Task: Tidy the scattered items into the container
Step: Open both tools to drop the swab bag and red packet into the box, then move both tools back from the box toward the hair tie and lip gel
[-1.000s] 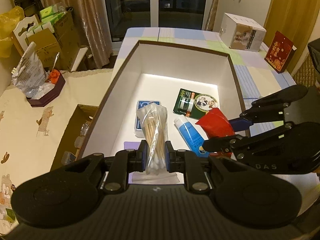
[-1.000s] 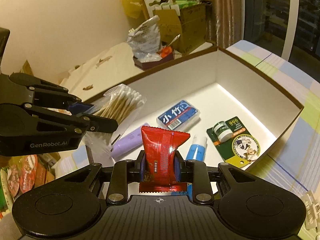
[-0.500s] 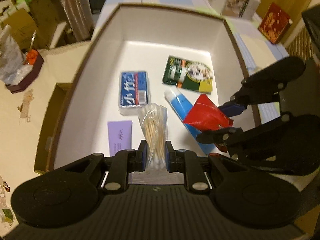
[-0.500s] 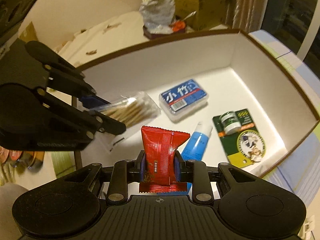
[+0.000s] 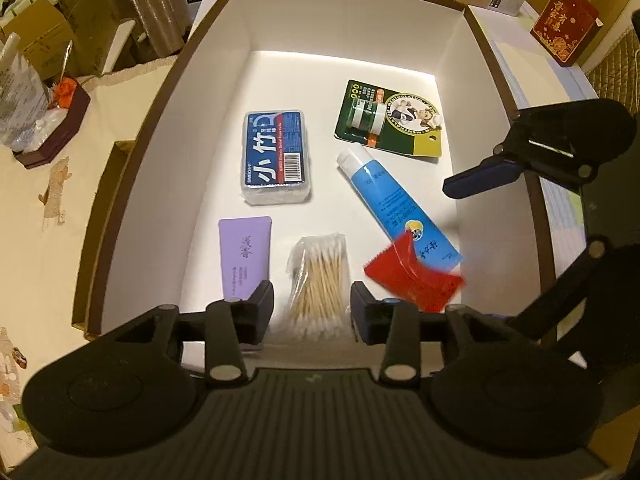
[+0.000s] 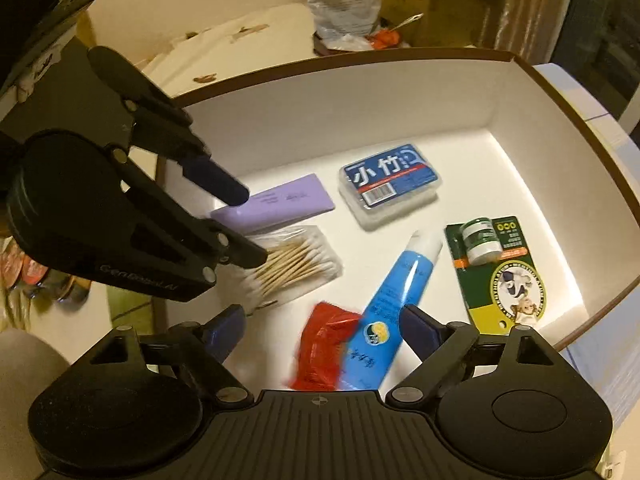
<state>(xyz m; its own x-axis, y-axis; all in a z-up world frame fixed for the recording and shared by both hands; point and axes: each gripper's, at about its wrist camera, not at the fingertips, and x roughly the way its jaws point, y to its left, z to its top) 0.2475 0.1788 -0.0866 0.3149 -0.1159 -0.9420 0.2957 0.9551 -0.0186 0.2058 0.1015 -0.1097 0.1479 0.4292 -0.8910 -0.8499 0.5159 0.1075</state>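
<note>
Lying in the box (image 5: 192, 80), swabs (image 5: 320, 276) and red packet (image 5: 416, 280) sit beneath both spread-apart hand-held grippers.

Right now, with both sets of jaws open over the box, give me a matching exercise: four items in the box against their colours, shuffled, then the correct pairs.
Items:
1. cotton swabs
2. snack packet
3. balm card
4. flat tube

Colours:
A. purple
B. dark green with a yellow corner
C. red
D. pale wooden sticks with white tips, in a clear bag

Pairs: 1-D, 2-C, 3-B, 4-A

All four lie inside the white box. The snack packet partly overlaps the blue tube.
</note>
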